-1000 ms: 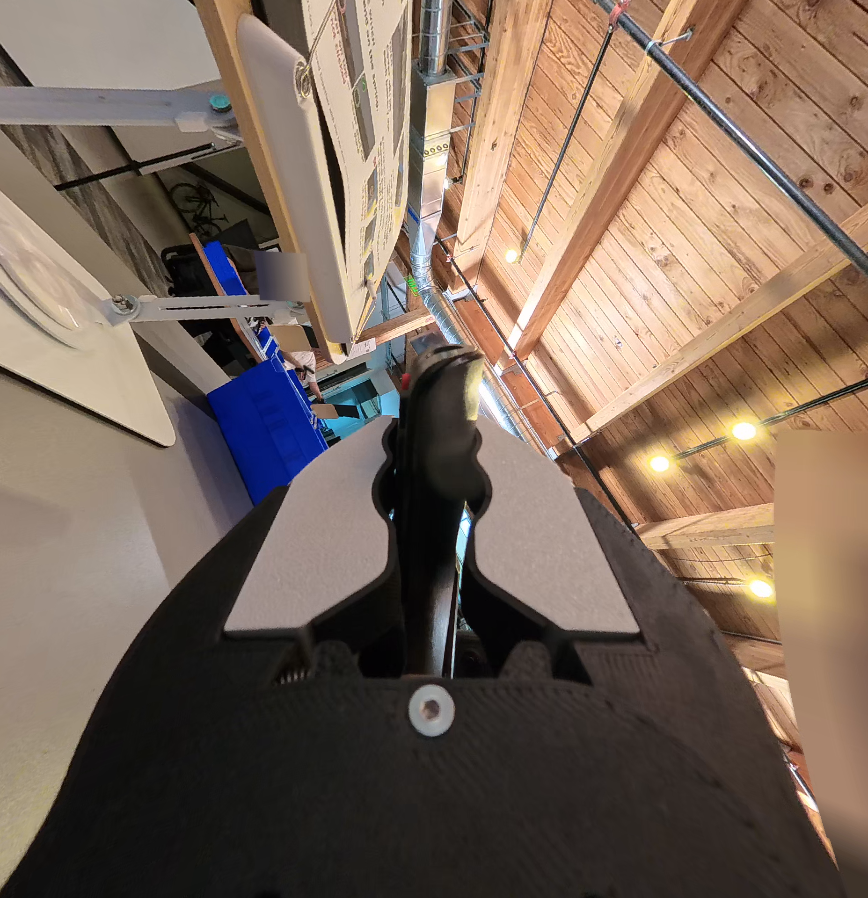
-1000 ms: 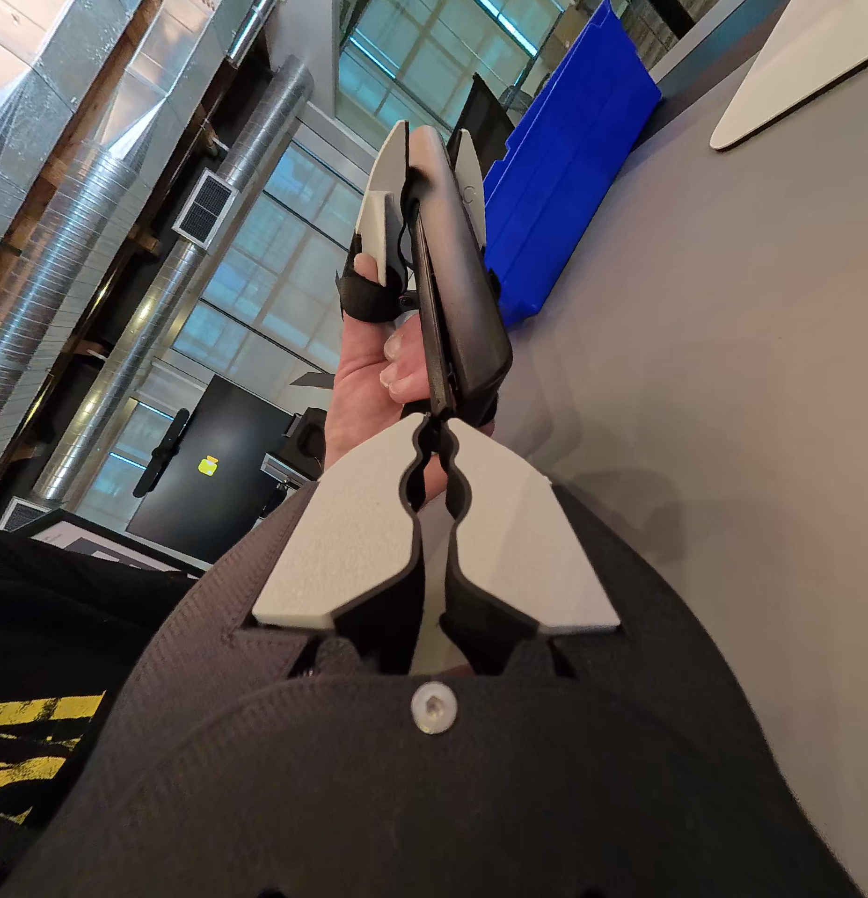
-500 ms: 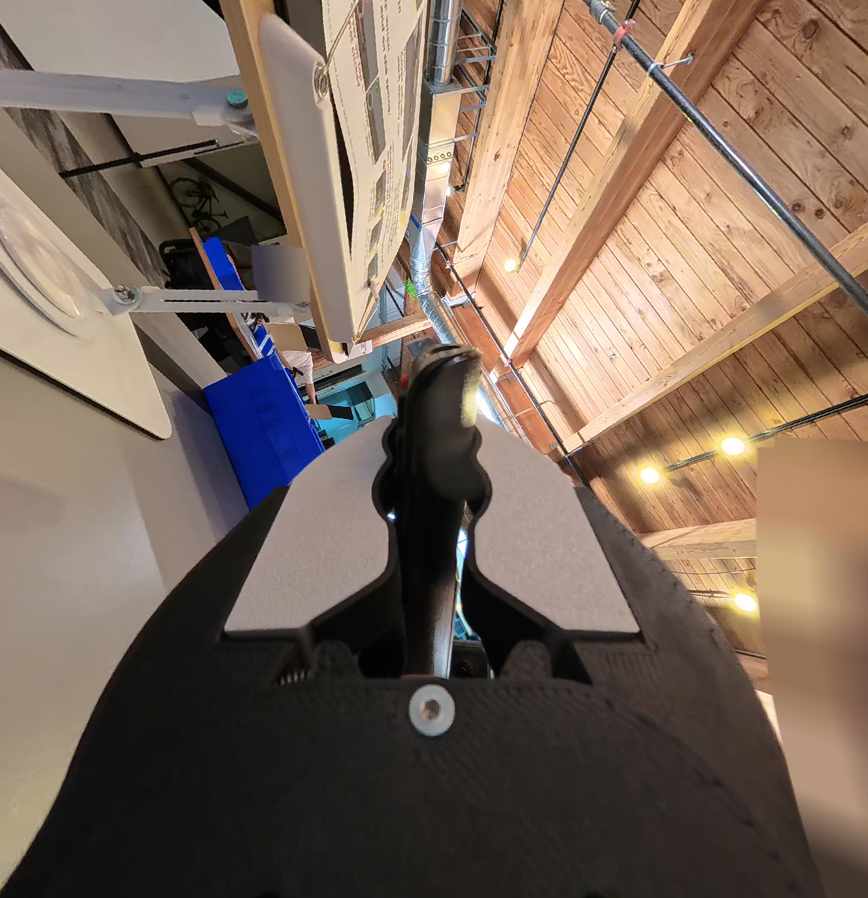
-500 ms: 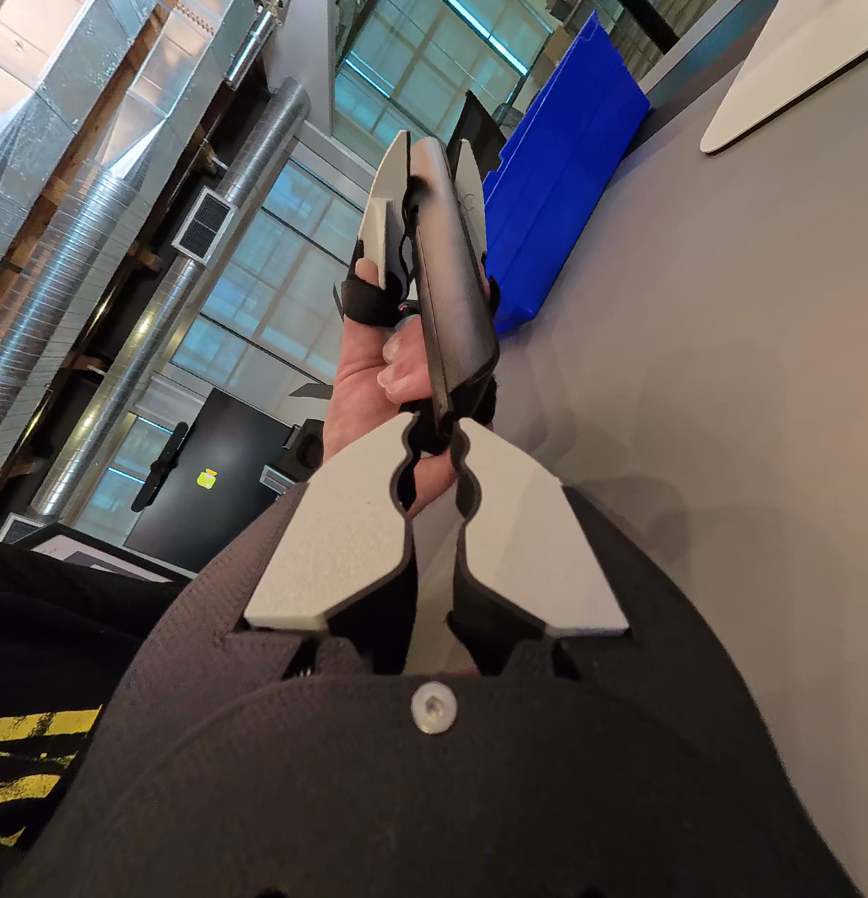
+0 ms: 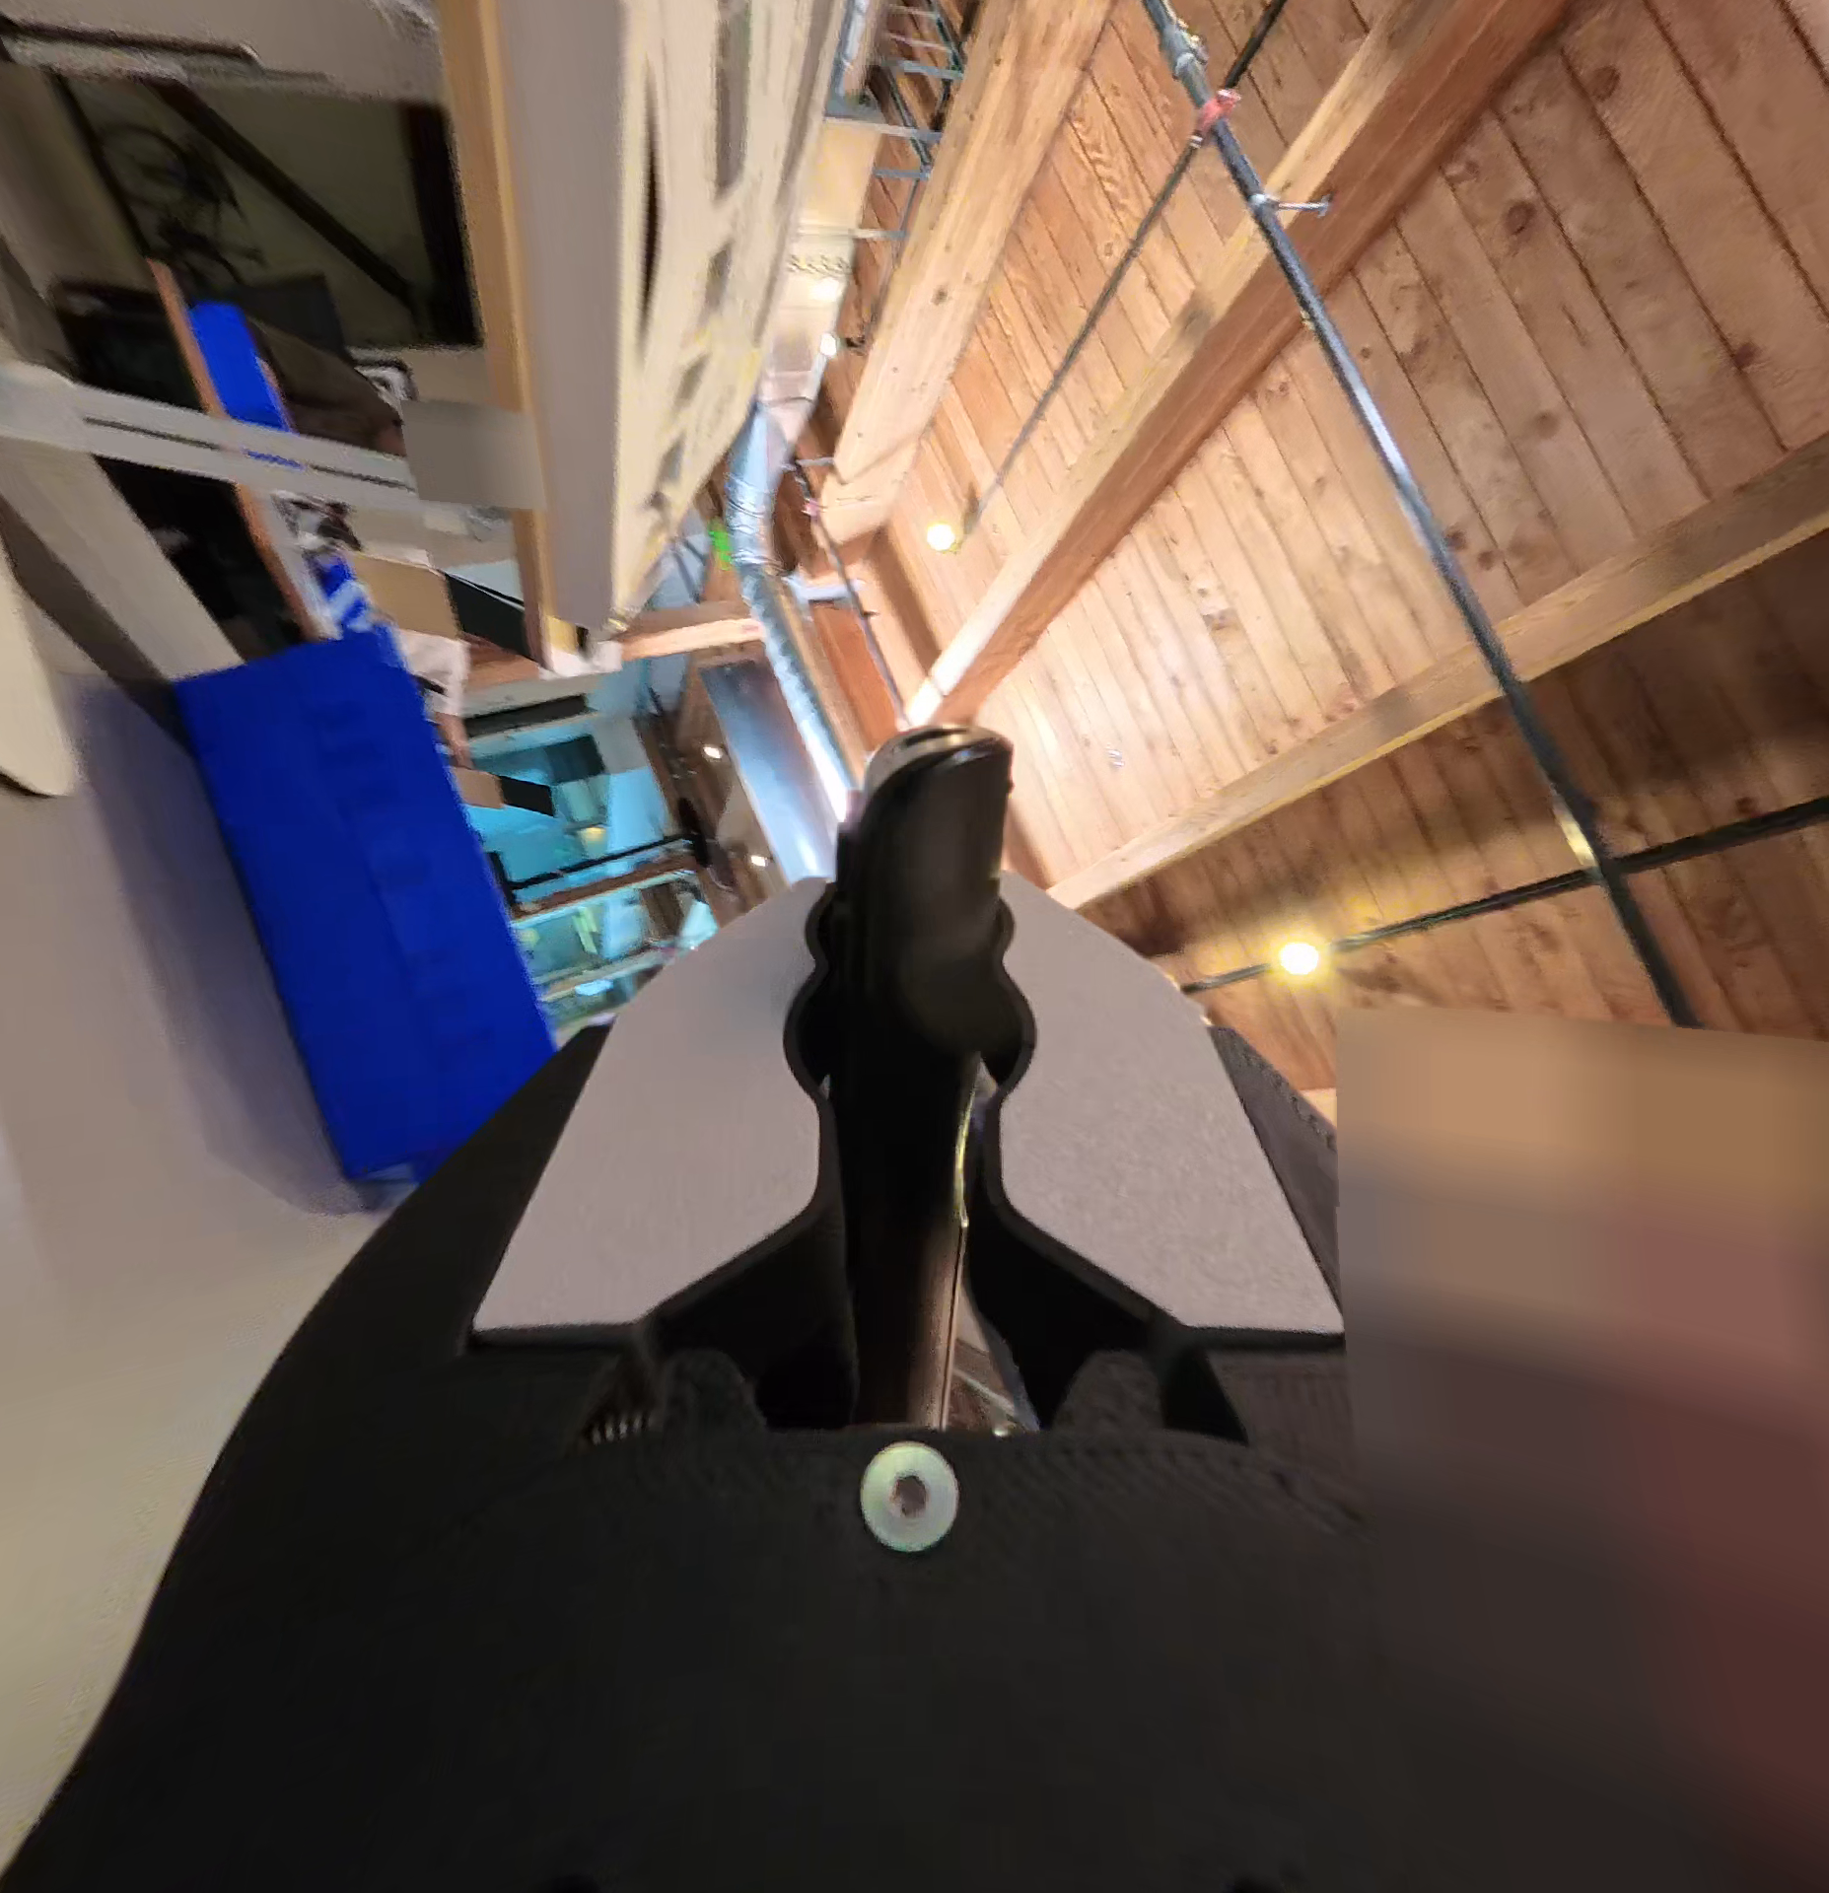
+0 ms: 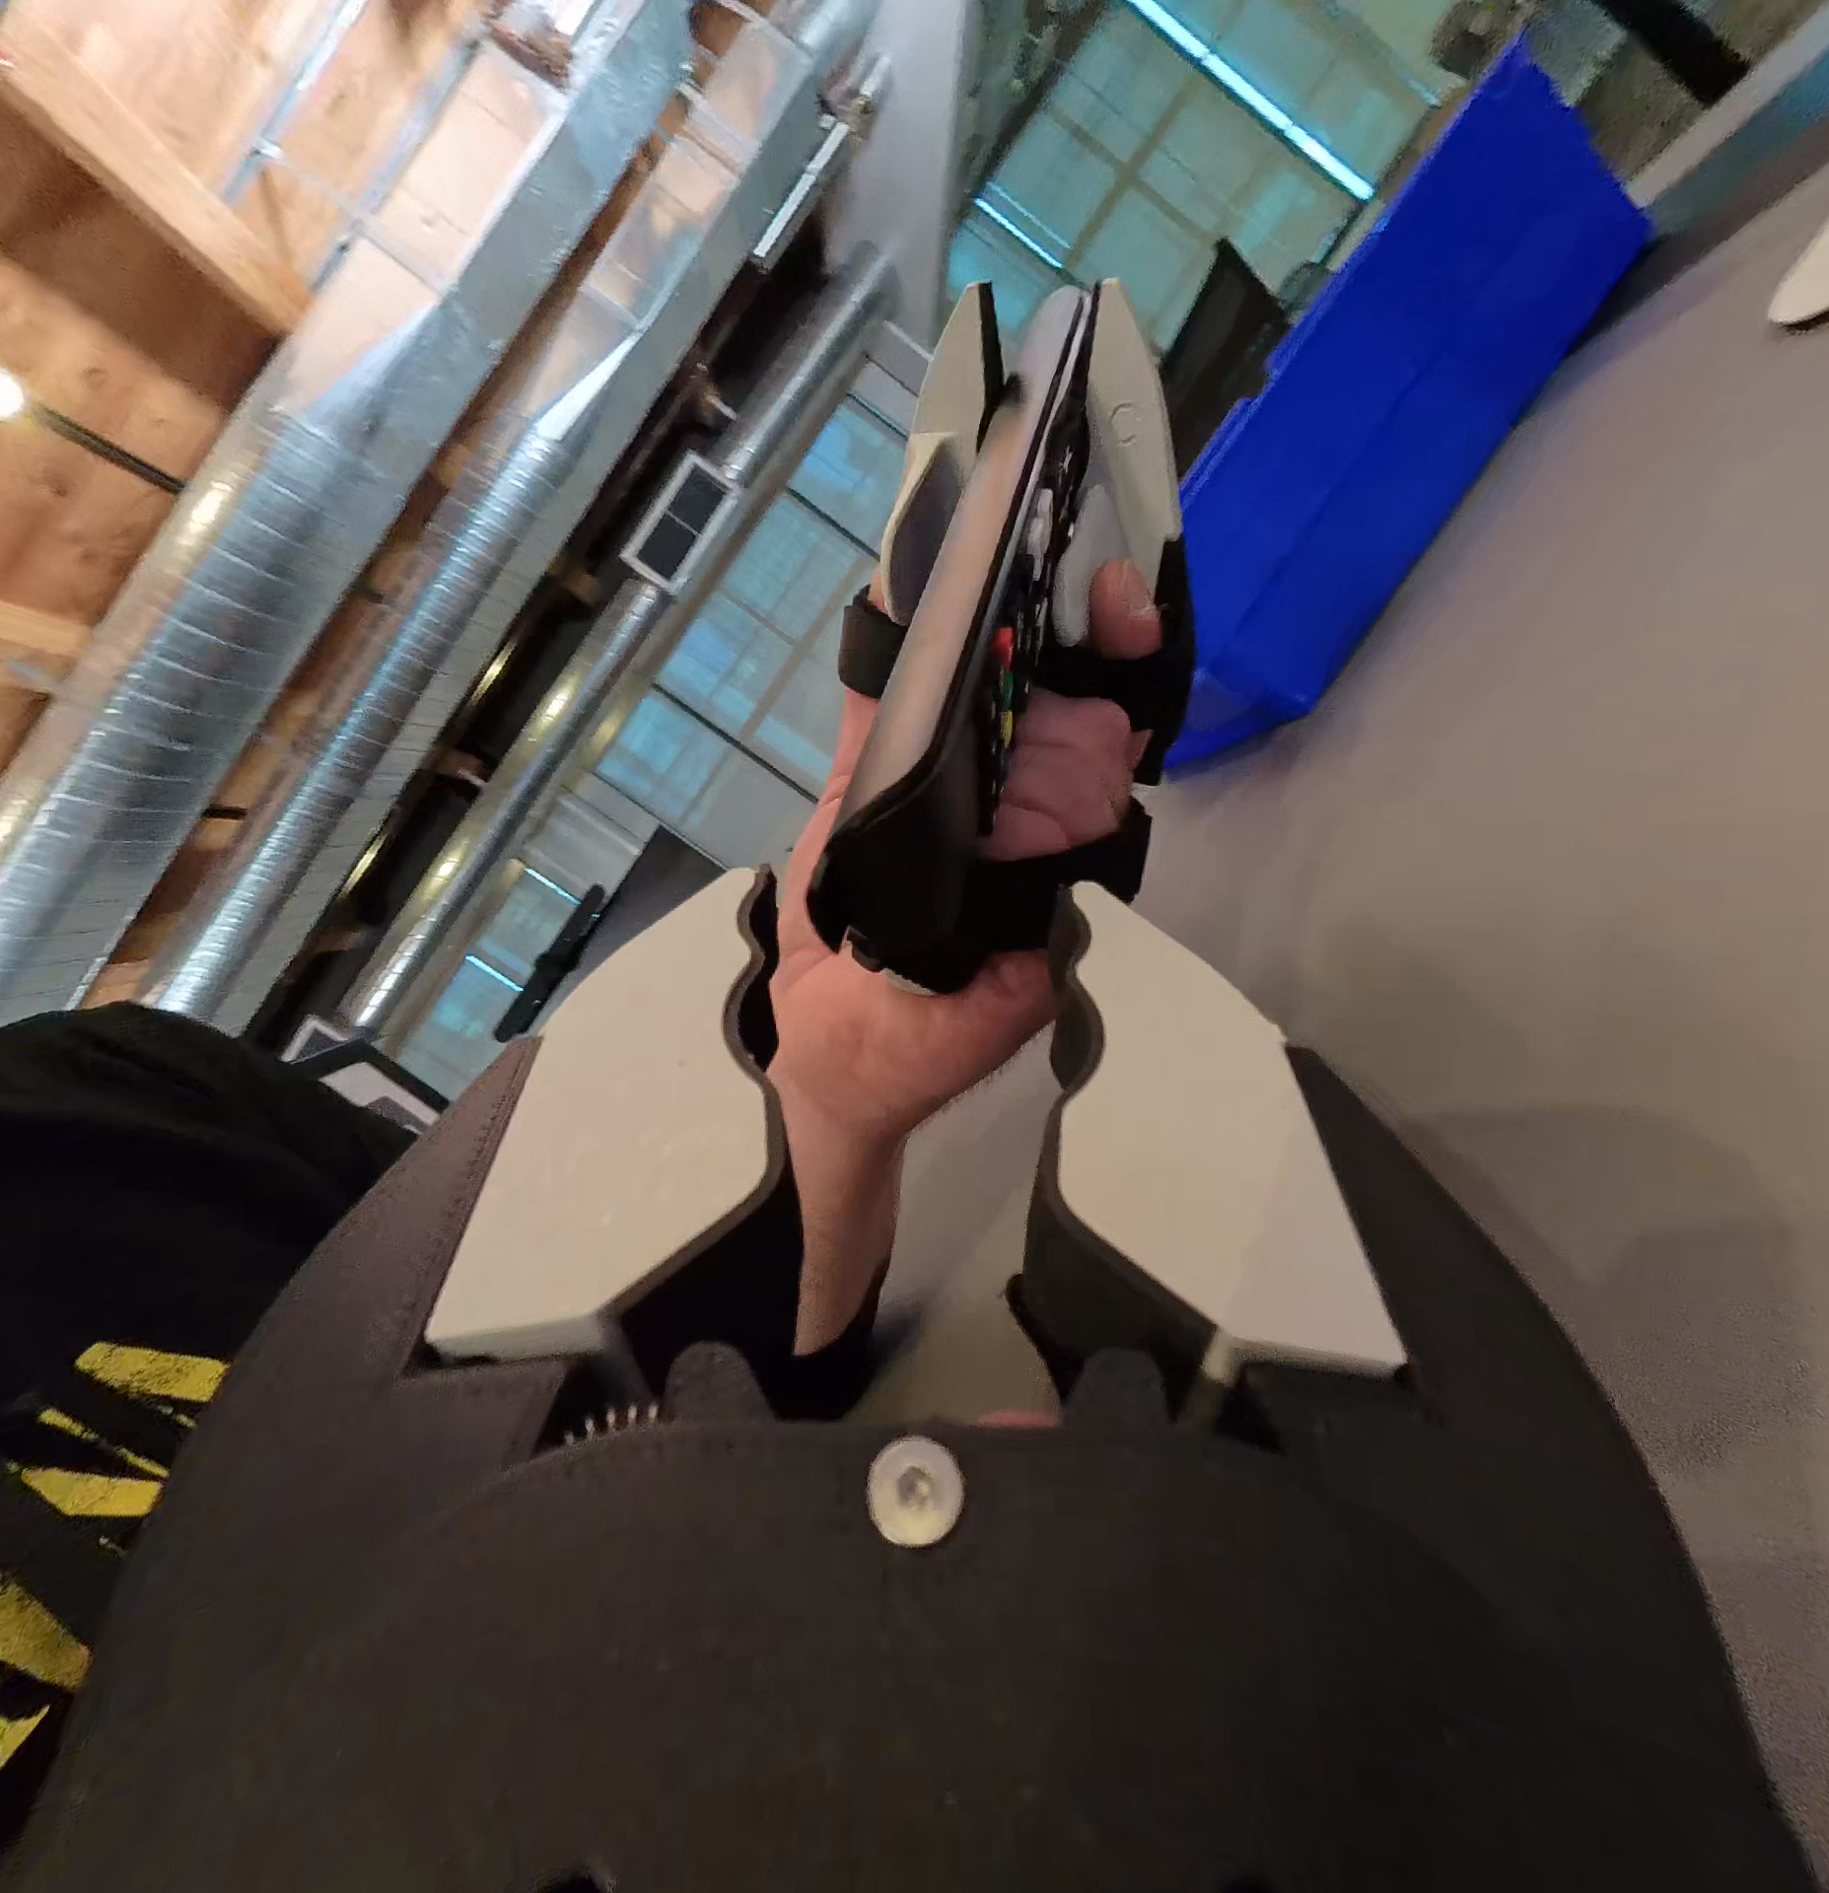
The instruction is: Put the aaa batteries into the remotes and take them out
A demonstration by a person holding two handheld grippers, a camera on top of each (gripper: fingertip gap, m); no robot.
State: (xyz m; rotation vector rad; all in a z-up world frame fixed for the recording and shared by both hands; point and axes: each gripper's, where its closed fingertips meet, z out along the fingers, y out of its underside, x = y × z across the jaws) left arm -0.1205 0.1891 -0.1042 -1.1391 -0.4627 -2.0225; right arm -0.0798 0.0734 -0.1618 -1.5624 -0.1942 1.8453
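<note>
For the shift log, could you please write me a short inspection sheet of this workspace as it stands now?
Surface: grey table, bare where visible.
Job's things: black remote clamped in left tool, held off the table; no batteries seen.
Clutter: blue bin at table's far edge; pale board beside it.
Grippers: left tool shut on remote; right tool open, empty, just short of the remote's end.
Cables: nothing seen.
Surroundings: wooden ceiling, metal ducts, windows.
</note>
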